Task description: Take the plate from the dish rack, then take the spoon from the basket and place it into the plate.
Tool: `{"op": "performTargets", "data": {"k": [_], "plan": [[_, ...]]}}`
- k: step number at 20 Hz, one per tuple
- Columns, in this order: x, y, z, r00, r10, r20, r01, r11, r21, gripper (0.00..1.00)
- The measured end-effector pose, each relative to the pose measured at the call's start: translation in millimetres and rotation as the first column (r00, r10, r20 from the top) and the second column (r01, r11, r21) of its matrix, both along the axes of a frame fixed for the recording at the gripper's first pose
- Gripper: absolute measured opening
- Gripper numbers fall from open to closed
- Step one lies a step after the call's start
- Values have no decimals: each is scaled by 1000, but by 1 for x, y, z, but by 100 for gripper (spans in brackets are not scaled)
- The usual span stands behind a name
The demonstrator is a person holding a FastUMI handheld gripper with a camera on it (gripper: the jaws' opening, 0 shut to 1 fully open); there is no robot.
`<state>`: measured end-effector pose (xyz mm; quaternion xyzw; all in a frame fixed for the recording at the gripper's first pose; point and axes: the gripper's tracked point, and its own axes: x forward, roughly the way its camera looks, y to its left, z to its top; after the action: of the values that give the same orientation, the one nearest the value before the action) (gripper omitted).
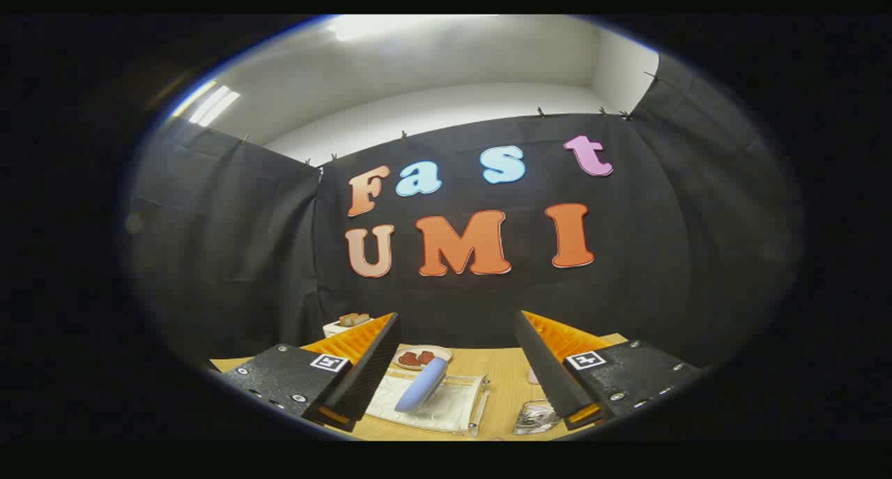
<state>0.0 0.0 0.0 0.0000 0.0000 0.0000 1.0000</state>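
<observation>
My gripper (456,317) is open, its two orange-and-black fingers spread wide and nothing between them. It is held above a wooden table (503,378). Ahead of and below the fingers stands a white dish rack (456,406). A light blue plate (422,385) stands on edge in the rack, closer to the left finger (362,353) than to the right finger (550,357). The fingers are well apart from the plate and the rack.
Beyond the rack lies a small pale dish (420,357) with red pieces on it. A white object with brown slices (352,321) stands behind the left finger. A clear shiny object (535,417) and a small pink thing (532,376) sit beside the right finger.
</observation>
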Motion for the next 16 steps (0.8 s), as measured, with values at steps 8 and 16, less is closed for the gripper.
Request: {"op": "performTargets", "data": {"k": [8, 16], "plan": [[-1, 3, -2, 1000, -2, -10, 2, 1000, 9, 97], [-10, 12, -2, 997, 21, -68, -18, 999, 49, 97]]}}
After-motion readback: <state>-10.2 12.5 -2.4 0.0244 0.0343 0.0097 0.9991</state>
